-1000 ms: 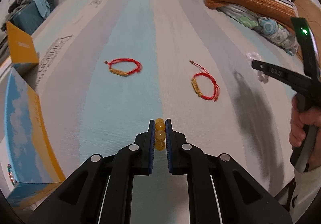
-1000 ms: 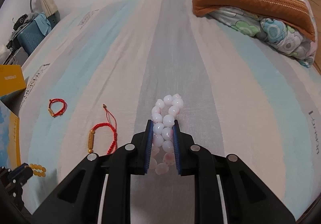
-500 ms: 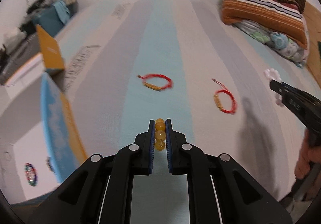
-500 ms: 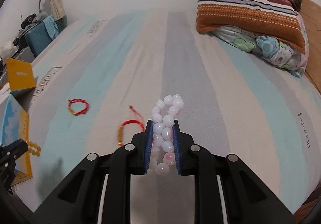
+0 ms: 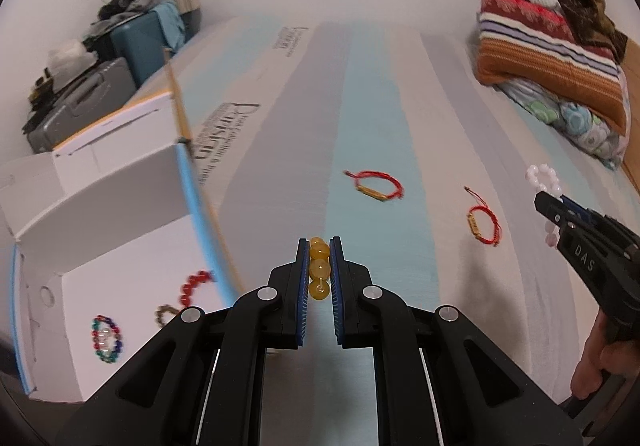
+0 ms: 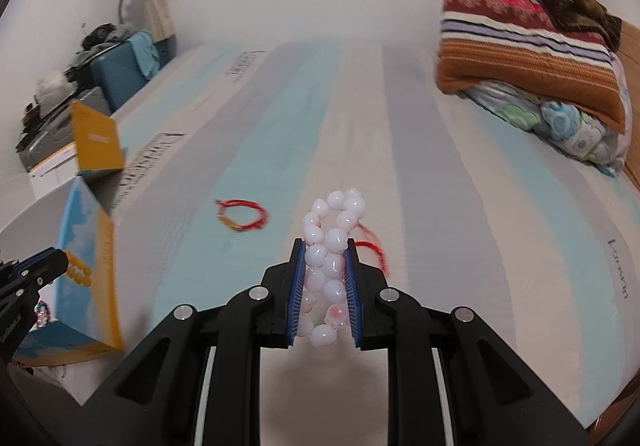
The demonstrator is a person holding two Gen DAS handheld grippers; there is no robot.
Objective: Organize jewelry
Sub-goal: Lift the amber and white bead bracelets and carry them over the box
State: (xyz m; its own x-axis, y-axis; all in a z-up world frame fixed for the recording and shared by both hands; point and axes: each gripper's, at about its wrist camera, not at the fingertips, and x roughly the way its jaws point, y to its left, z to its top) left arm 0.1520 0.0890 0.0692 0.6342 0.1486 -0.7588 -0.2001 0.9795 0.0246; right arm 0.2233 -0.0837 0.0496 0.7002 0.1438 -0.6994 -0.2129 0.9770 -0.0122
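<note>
Striped mattress point(image 5: 372, 94) — pale blue, grey and cream, largest item; both my grippers have lifted off it and swung left over the past second, so the open box now fills the left of the left wrist view where before only its outer wall showed

White-lined box point(image 5: 120, 206), blue and yellow outside, stands at the mattress's left edge; holds a red bead bracelet point(image 5: 194, 284), a dull brownish one point(image 5: 165, 313) and a multicoloured one point(image 5: 106, 338); I judge it the drop-off, and the carry is well along

Folded striped blanket point(image 6: 528, 58) on floral bedding, far right, well clear of my path

Box's near wall point(image 6: 86, 270) — the one obstacle; I judge both loads must pass over its rim before release

Left gripper point(image 5: 319, 270), clenched on the amber bead bracelet point(image 5: 319, 268), hangs just right of the box wall

Right gripper point(image 6: 325, 278), clenched on the pink-white bead bracelet point(image 6: 332, 242), trails to the right, nearer the mattress middle

Red cord bracelet point(image 5: 376, 186), on the blue stripe, not yet collected

Second red cord bracelet point(image 5: 484, 222), right of the first, apart from it, also left to fetch
</note>
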